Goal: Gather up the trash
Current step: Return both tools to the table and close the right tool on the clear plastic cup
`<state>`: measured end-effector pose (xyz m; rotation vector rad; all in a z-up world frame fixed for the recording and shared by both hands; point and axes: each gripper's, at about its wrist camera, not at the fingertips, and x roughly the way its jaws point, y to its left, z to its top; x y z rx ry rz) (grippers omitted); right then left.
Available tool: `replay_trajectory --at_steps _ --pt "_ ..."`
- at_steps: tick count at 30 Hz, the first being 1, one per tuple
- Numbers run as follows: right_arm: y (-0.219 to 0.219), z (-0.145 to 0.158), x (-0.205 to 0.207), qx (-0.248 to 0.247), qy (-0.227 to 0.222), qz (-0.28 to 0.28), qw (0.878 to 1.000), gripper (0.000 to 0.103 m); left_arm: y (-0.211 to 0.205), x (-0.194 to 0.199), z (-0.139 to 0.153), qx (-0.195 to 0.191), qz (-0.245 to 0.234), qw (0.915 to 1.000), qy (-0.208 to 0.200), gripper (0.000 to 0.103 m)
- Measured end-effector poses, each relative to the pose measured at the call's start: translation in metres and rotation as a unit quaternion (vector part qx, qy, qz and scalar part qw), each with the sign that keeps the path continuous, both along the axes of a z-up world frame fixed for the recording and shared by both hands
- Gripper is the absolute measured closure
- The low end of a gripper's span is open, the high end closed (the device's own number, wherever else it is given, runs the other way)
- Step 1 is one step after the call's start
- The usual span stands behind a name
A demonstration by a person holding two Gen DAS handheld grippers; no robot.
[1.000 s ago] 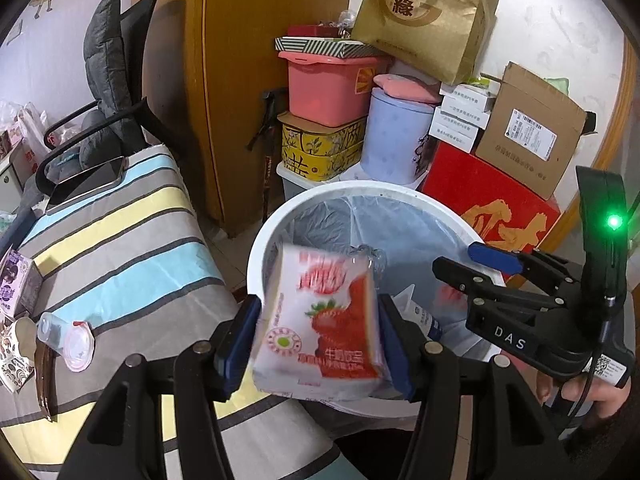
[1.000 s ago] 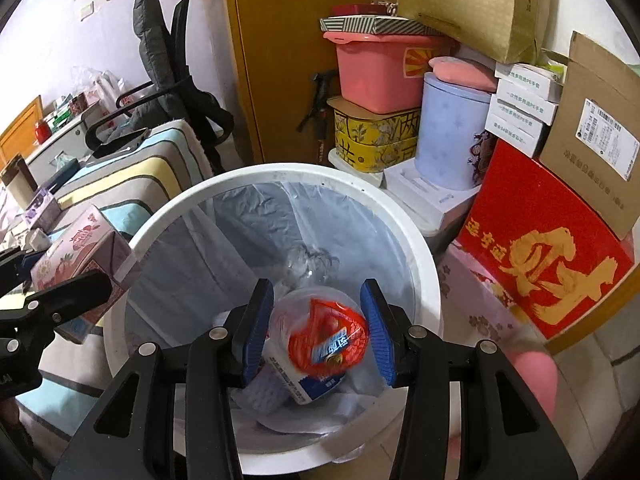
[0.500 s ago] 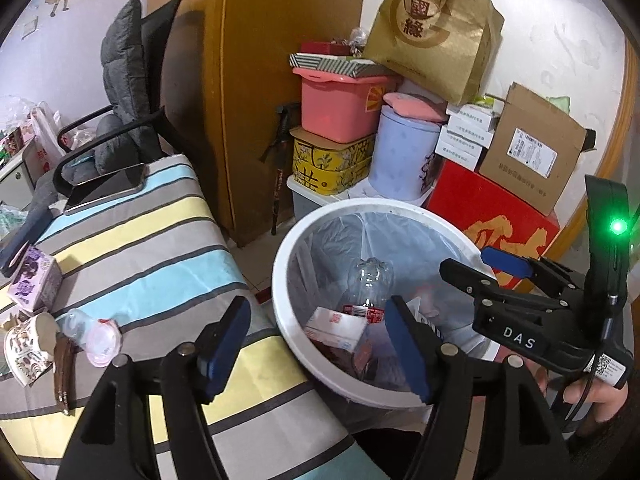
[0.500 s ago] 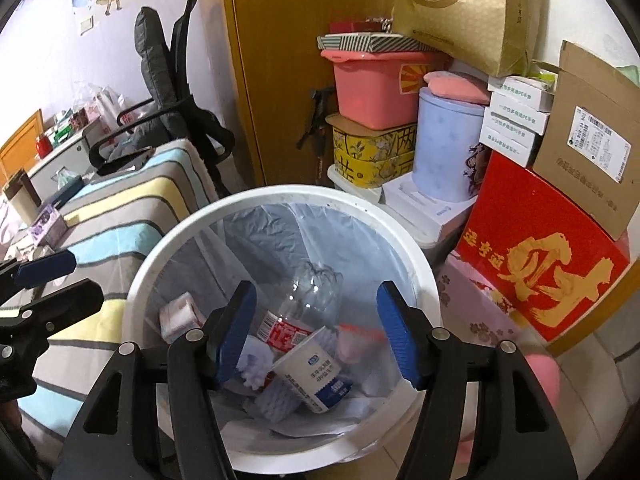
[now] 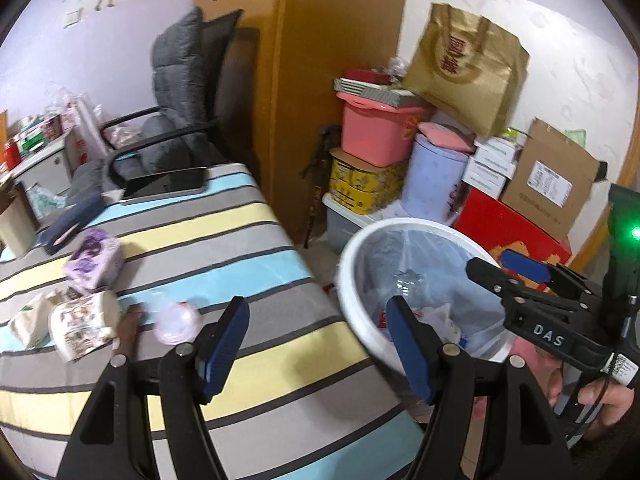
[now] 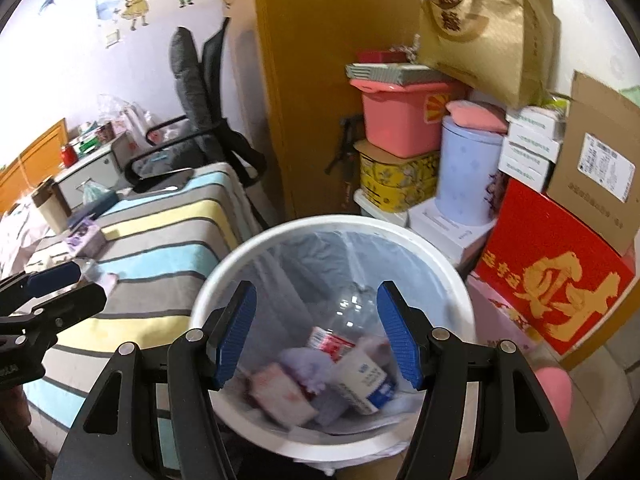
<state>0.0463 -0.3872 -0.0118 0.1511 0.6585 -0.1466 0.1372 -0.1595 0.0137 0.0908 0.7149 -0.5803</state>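
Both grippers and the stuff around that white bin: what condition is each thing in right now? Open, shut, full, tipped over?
left gripper: open, holding nothing
right gripper: open, empty, over the bin
white trash bin: upright, lined with a bag, partly filled
clear plastic bottle: lying inside the bin
white carton: lying tilted inside the bin
printed paper cup: tipped on its side on the striped table

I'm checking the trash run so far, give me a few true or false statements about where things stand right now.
1. Both the left gripper and right gripper are open and empty. True.
2. The white bin has no liner. False: a clear bag lines it.
3. A clear plastic bottle lies in the bin. True.
4. The striped table holds nothing. False: a paper cup and a purple box, among other things, lie there.
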Motion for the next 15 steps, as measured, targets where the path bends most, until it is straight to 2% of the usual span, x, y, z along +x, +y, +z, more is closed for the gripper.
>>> replay_trajectory --at_steps 15 --pt "0.067 0.006 0.019 0.01 -0.016 0.073 0.997 0.039 0.103 0.008 0.005 -0.002 0.109 0.9938 -0.021 0.029"
